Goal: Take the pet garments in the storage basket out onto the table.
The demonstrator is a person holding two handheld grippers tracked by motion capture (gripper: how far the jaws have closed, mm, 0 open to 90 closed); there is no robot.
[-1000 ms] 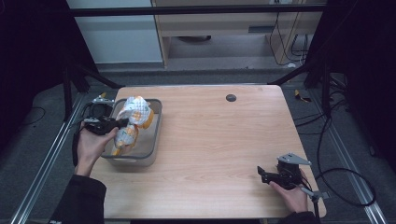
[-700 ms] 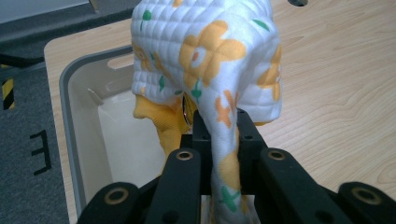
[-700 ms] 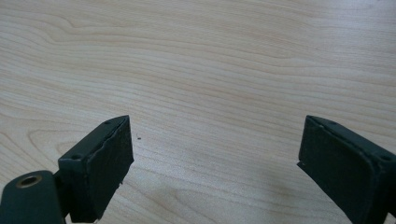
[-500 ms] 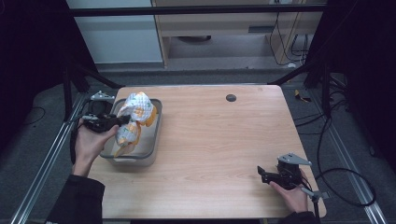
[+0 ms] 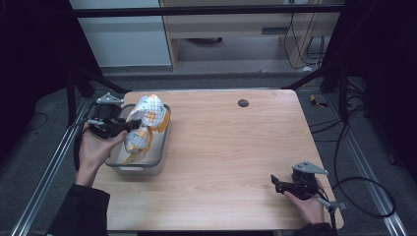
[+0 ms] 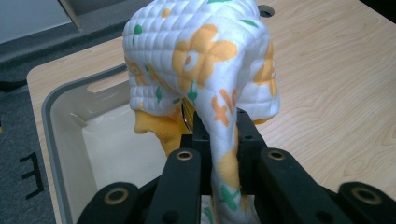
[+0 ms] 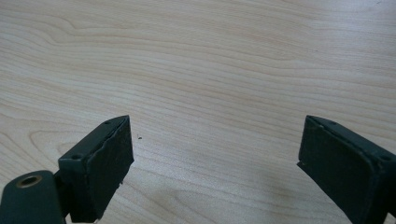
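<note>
Left gripper view: your left gripper (image 6: 219,135) pinches a narrow fold of the quilted floral cloth (image 6: 201,60), bunched above the grey bin (image 5: 160,147). Risk: so thin a pinch may slip if the cloth's lower end snags the bin's rim (thick padding). Part of the cloth hangs inside the bin. Your right gripper (image 7: 212,163), well apart from the bin, rests wide over bare desk (image 5: 236,147).

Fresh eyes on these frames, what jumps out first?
The white quilted cloth with orange flowers, pinched in the left gripper and lifted over the grey bin at the table's left edge. The rest of the wooden table is bare, with the right gripper resting open near the front right corner.
</note>
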